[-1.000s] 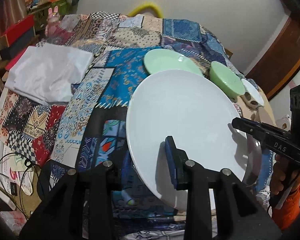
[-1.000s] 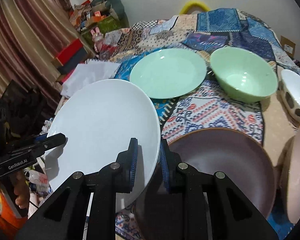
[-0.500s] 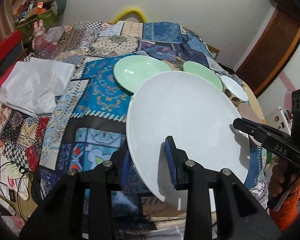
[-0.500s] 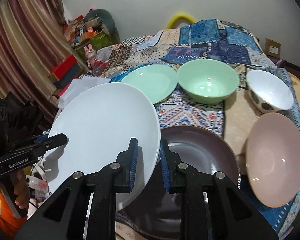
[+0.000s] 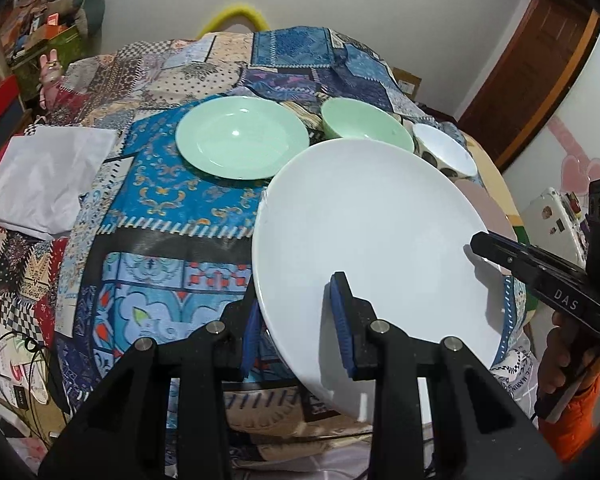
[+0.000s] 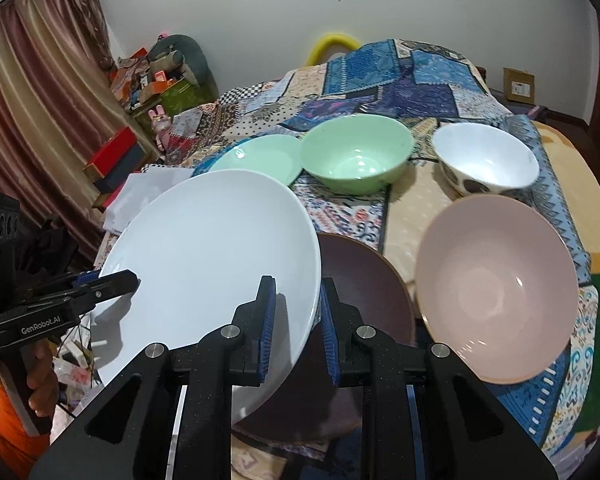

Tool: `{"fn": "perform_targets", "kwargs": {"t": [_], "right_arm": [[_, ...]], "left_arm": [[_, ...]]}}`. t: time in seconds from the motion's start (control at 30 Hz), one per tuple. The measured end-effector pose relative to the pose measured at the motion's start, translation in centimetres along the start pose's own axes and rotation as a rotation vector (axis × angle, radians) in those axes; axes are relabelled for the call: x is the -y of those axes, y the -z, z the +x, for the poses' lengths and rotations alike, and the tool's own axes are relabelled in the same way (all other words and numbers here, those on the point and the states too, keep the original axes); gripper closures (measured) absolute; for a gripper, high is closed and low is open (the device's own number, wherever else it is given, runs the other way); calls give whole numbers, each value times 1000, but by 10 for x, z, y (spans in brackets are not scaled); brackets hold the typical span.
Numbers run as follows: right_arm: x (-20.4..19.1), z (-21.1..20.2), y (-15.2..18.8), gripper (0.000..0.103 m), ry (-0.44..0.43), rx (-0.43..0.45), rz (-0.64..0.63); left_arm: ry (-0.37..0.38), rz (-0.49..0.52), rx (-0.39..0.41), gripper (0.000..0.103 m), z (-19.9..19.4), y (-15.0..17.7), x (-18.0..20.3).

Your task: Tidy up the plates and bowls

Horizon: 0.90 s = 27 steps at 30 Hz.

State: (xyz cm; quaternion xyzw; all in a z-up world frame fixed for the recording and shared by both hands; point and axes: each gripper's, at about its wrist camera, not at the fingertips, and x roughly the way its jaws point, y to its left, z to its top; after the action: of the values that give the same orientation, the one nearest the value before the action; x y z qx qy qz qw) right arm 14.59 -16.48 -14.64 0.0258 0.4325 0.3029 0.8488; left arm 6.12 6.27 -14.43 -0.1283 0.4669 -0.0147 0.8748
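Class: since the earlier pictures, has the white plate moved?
Yes. In the right wrist view, the white plate has moved back from the green plate, toward the near edge.

Black jaws with blue pads (image 6: 269,330), silver screws (image 6: 230,331), seemingly orange sleeve (image 5: 580,412).

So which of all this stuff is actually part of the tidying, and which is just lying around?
Part of the job:
white plate, clamped by both tools
green plate
green bowl
spotted white bowl
pink bowl
dark brown plate

Just lying about:
folded white cloth
pink rabbit toy
red box
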Motion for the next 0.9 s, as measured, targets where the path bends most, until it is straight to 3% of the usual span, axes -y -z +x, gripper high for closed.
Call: {"fn": "perform_targets", "kwargs": {"t": [0.47, 0.9], "right_arm": [[35, 4, 21, 83, 22, -40, 66], [45, 20, 33, 83, 41, -91, 99]], "left_arm": [[9, 23, -86, 71, 42, 4, 23], [23, 12, -160, 71, 75, 10, 18]]}}
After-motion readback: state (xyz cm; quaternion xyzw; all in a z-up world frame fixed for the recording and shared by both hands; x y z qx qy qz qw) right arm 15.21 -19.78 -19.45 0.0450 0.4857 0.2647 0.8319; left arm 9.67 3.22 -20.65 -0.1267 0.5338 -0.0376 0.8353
